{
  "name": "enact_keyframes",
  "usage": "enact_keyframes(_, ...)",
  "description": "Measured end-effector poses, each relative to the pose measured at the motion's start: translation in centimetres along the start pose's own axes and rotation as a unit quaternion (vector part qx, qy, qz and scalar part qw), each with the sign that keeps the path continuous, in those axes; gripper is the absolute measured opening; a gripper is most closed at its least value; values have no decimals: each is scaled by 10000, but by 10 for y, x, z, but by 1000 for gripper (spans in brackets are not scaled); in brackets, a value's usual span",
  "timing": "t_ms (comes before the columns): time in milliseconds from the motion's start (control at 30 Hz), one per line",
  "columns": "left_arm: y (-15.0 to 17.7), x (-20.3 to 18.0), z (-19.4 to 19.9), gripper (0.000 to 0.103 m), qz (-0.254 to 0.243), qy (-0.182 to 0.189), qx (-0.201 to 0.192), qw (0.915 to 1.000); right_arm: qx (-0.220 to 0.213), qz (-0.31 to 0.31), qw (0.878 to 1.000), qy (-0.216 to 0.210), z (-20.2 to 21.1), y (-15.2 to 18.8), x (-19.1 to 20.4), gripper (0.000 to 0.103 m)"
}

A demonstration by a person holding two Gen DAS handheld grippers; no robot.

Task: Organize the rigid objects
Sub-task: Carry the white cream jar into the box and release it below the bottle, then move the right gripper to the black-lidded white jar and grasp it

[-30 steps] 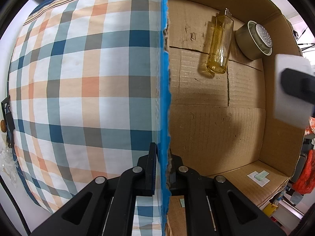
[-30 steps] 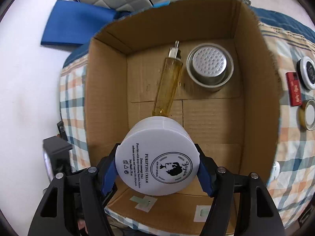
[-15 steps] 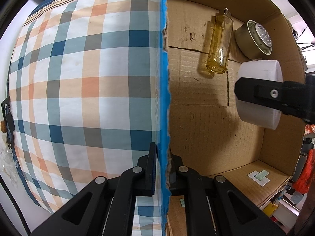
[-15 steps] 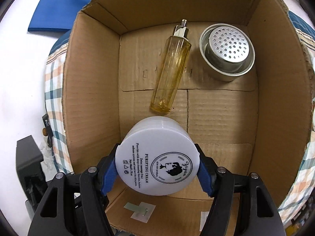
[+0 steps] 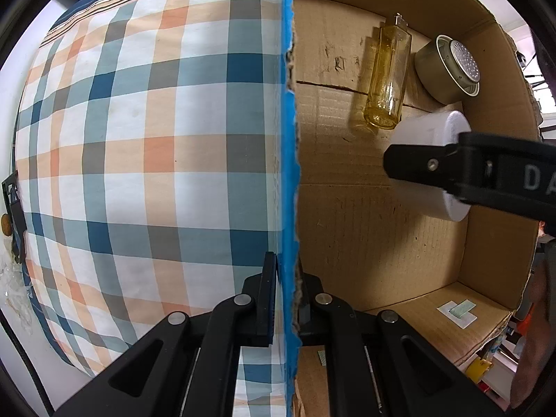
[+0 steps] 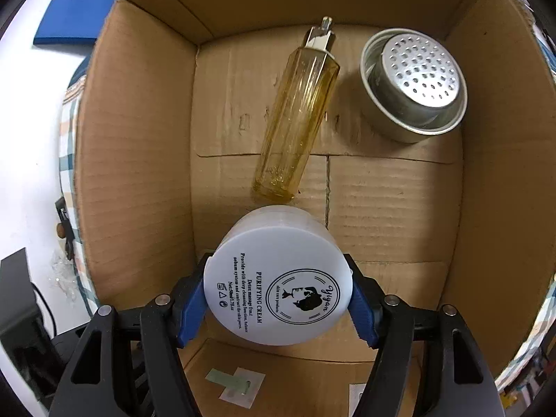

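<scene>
Cardboard box (image 6: 139, 160): its wall is being pinched by the closed left hand-held gripper (image 5: 286, 299).
Cream jar (image 6: 278, 278): the right hand-held gripper (image 6: 278, 299) is gripping it inside the box, seemingly just above the floor.
Risk: the jar is nearing the amber bottle (image 6: 295, 118); contact could roll it.
Label: "PURIFYING CREAM".
</scene>
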State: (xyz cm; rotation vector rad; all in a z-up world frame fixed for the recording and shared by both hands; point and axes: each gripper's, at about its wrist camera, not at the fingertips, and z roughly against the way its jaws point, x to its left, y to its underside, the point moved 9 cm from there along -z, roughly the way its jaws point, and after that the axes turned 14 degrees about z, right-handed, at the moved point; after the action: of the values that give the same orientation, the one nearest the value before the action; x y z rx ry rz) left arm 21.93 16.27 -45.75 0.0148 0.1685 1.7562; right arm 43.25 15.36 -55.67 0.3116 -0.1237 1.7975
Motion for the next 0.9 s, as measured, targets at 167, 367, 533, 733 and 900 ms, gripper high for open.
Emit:
enact_keyframes(167, 0, 1, 0, 5, 10, 11, 4, 10000, 58, 10, 10000, 20, -5, 2, 0, 85)
enact_keyframes(367, 0, 2, 0, 5, 8, 8, -5, 10000, -31, 31, 9998, 198, 5, 3, -4, 92)
enact_keyframes(533, 0, 2, 1, 5, -3, 1, -5, 10000, -86, 28, 9991, 407, 18, 9, -10, 103)
enact_keyframes(733, 0, 2, 1, 5, 1, -1, -7, 10000, -182, 111, 9978, 633, 37, 13, -11, 103)
enact_keyframes(900, 0, 2, 2, 5, 9, -5, -16, 10000, -322, 64, 9973, 654, 57, 20, -14, 103)
